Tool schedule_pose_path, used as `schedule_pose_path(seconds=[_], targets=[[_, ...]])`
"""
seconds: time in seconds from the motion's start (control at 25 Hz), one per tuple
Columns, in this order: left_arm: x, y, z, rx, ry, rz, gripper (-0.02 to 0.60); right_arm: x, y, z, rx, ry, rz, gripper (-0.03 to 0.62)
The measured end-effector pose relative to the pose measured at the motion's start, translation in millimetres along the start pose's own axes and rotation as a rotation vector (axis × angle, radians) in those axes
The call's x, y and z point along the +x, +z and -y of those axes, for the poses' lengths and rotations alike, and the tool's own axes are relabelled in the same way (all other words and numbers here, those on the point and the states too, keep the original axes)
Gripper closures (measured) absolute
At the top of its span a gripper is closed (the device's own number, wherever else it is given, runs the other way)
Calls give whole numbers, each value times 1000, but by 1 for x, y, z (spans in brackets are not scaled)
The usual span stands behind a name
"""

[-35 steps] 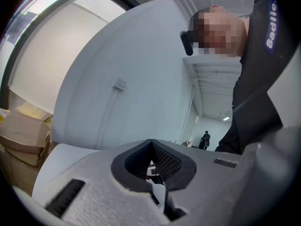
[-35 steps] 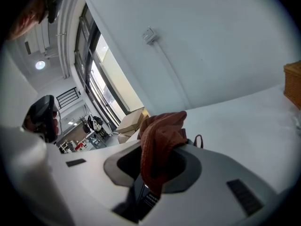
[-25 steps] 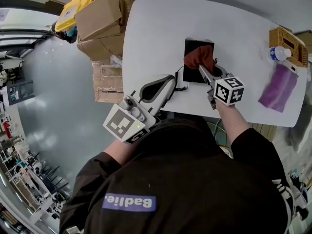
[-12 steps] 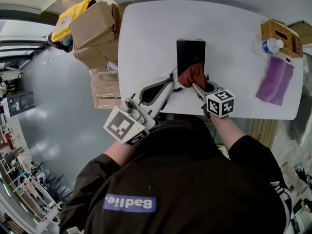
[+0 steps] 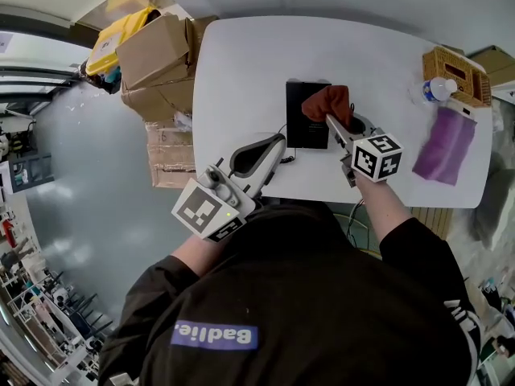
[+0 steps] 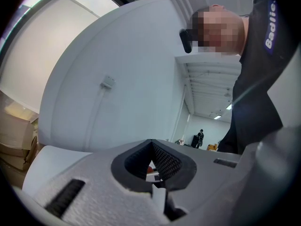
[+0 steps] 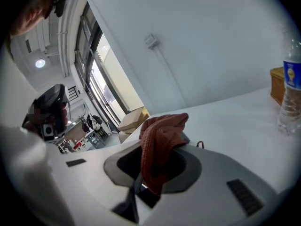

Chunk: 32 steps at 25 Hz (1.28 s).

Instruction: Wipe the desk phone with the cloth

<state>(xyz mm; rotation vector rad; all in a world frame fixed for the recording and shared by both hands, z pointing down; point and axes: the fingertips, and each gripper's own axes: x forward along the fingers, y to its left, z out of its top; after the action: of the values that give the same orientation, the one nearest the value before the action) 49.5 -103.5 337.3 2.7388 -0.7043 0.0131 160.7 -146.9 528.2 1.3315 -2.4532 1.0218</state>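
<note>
The black desk phone point(image 5: 306, 117) lies flat on the white table point(image 5: 241, 71), its coiled cord point(image 5: 287, 158) trailing off its near end. My right gripper point(image 5: 331, 119) is shut on a rust-brown cloth point(image 5: 328, 101), which rests on the phone's right side. In the right gripper view the cloth point(image 7: 162, 135) hangs bunched out of the closed jaws of the right gripper point(image 7: 141, 185). My left gripper point(image 5: 276, 145) sits at the table's near edge, left of the phone, shut and holding nothing. The left gripper point(image 6: 153, 166) points up at a wall in its own view.
Cardboard boxes point(image 5: 157, 47) and a yellow item point(image 5: 113, 30) stand off the table's left end. At the right end are a wicker basket point(image 5: 457, 71), a water bottle point(image 5: 434, 89) and a purple cloth point(image 5: 441, 147). The bottle point(image 7: 290, 88) shows in the right gripper view.
My right gripper dragged the cloth from the phone's middle down to its near end, then back out to the far right side. The left gripper stayed put.
</note>
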Motion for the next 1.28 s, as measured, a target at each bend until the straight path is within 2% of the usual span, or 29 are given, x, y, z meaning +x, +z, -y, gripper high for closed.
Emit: schedule_pose_path(seconds=[0.2, 0.48, 0.72, 1.28], targets=[[-5, -2, -13, -16, 45, -11, 575, 13, 37, 34, 7, -40, 65, 500], [-18, -7, -31, -62, 96, -12, 575, 20, 20, 38, 49, -46, 79, 500], [-14, -16, -22, -77, 48, -27, 575, 10, -11, 32, 58, -57, 41, 500], [-30, -24, 2, -80, -67, -43, 575, -18, -90, 11, 126, -149, -20, 500]])
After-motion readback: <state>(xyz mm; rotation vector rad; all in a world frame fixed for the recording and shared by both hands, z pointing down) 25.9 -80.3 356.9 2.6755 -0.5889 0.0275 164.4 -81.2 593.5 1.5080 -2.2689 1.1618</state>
